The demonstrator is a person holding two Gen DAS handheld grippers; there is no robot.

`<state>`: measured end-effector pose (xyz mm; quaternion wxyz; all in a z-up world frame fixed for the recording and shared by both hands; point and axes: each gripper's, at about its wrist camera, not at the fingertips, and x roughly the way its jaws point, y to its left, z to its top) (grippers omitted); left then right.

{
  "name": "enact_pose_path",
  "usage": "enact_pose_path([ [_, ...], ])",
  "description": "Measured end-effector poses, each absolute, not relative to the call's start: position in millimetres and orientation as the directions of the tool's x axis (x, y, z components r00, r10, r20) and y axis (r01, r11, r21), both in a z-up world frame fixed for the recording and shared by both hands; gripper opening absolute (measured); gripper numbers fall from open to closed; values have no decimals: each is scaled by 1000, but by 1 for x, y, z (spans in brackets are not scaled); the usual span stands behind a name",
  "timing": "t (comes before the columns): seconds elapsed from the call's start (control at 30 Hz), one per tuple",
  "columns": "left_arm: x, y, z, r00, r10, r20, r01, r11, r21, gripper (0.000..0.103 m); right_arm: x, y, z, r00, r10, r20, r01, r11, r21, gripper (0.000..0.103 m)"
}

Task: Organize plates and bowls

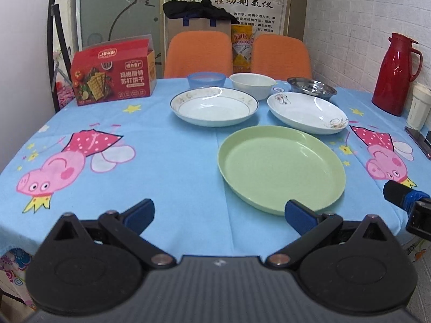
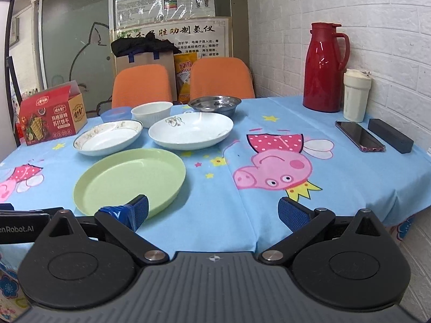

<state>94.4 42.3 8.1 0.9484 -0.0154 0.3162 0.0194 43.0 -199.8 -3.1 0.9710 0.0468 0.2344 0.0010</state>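
Green plate (image 1: 281, 168) sits just ahead-right of our left gripper (image 1: 219, 214) and ahead-left of our right gripper (image 2: 212, 212) (both jaws apart, empty), roughly equidistant.

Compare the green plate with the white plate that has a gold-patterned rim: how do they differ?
The green plate is plain, one colour; the patterned white plate has a decorated rim with a dark edge. The green plate lies nearer the grippers, the white plate further back. The green one looks larger. Both sit flat, empty, on the tablecloth.
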Motion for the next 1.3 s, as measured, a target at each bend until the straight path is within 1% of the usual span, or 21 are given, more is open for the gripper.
enact_pose_path([
  [0.1, 114, 45, 14, 791, 28, -611, -46, 999, -14, 103, 60, -204, -2, 884, 97, -458, -27, 987, 157, 90],
  [0.17, 129, 46, 15, 779, 17, -626, -37, 999, -19, 103, 75, -203, -7, 868, 124, -481, -40, 982, 182, 90],
  [0.3, 163, 50, 12, 743, -32, -669, 6, 999, -42, 103, 106, -195, -17, 837, 141, -529, -64, 985, 161, 90],
  [0.43, 198, 61, 3, 678, -155, -719, 65, 986, -152, 102, 133, -190, -24, 803, 178, -569, -109, 982, 153, 90],
  [0.53, 219, 64, -3, 647, -180, -741, 82, 983, -167, 102, 151, -184, -29, 779, 190, -598, -141, 982, 128, 90],
  [0.6, 226, 62, -8, 638, -176, -749, 99, 984, -147, 99, 160, -179, -33, 766, 194, -613, -158, 981, 113, 90],
  [0.73, 236, 57, -20, 592, -193, -782, 146, 981, -131, 81, 173, -169, -43, 732, 221, -645, -208, 973, 97, 91],
  [0.8, 234, 53, -21, 606, -174, -776, 165, 982, -91, 77, 174, -163, -45, 737, 209, -642, -223, 973, 60, 90],
  [0.83, 234, 52, -21, 611, -167, -773, 174, 982, -75, 74, 175, -162, -45, 736, 218, -640, -231, 971, 65, 91],
  [1.03, 234, 54, -21, 609, -183, -772, 196, 978, -77, 72, 171, -165, -48, 761, 232, -605, -246, 967, 63, 91],
  [1.13, 236, 52, -20, 611, -180, -771, 194, 978, -75, 72, 178, -159, -42, 737, 212, -641, -223, 973, 65, 91],
  [1.2, 237, 51, -20, 614, -177, -769, 191, 979, -74, 72, 179, -153, -43, 732, 250, -634, -265, 962, 74, 91],
  [1.23, 235, 50, -20, 619, -174, -766, 188, 980, -71, 71, 178, -151, -44, 737, 257, -626, -279, 958, 65, 90],
  [1.3, 230, 48, -20, 631, -175, -756, 189, 980, -69, 63, 176, -149, -45, 740, 281, -611, -308, 949, 64, 88],
])
